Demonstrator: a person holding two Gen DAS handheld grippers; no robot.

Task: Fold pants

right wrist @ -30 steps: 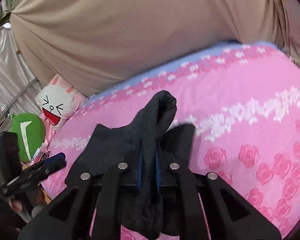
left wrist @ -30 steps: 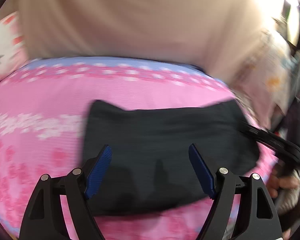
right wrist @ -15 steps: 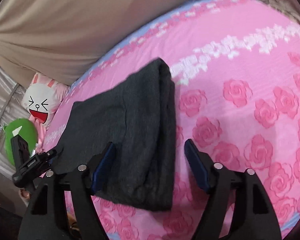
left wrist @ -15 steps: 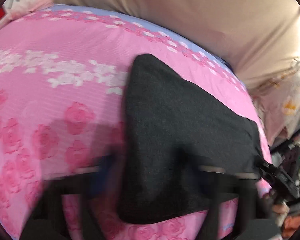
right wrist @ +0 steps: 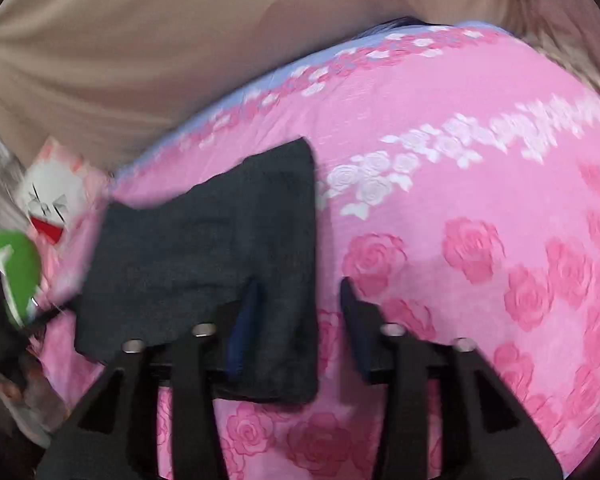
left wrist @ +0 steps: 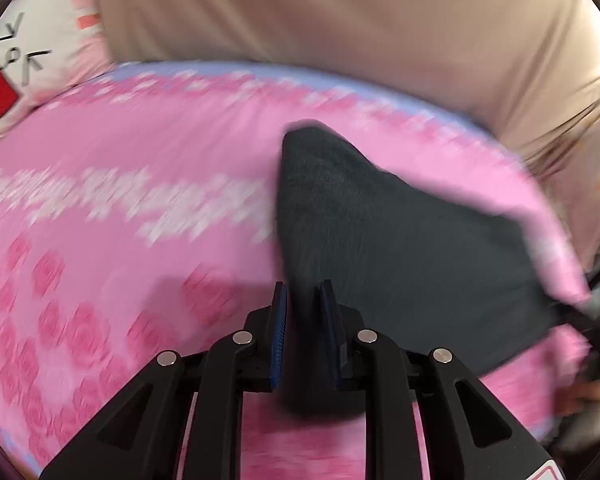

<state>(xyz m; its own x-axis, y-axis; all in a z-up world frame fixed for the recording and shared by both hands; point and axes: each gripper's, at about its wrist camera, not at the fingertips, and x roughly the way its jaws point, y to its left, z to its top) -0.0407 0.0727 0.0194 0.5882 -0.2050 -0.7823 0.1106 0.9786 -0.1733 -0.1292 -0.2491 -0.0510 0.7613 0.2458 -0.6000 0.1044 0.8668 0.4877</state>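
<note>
**One gripper clamped on the folded pants, the other spread over them**

One pair of dark charcoal knit pants (left wrist: 400,248), folded into a compact flat stack, lies on the pink rose-printed bedspread (left wrist: 120,220), toward the bedspread's edge nearest the camera. In the right wrist view the pants (right wrist: 204,256) form a rough rectangle with a straight right edge, and a narrower folded layer sits on top along that edge.

The left gripper (left wrist: 305,320) has its blue-padded jaws drawn close together on the near corner of the pants, with a thick bunch of the dark fabric pinched between them.

The right gripper (right wrist: 300,328) has its jaws spread wide, holding nothing; the left jaw is over the pants' near right corner and the right jaw is over bare bedspread just beside the pants.

Beyond the bedspread's far lilac border hangs a beige draped cloth (right wrist: 140,40). A white cartoon-face cushion with a red mouth (right wrist: 56,196) sits off the bedspread's far left corner, and a green rounded plush (right wrist: 16,272) is just below it.
</note>
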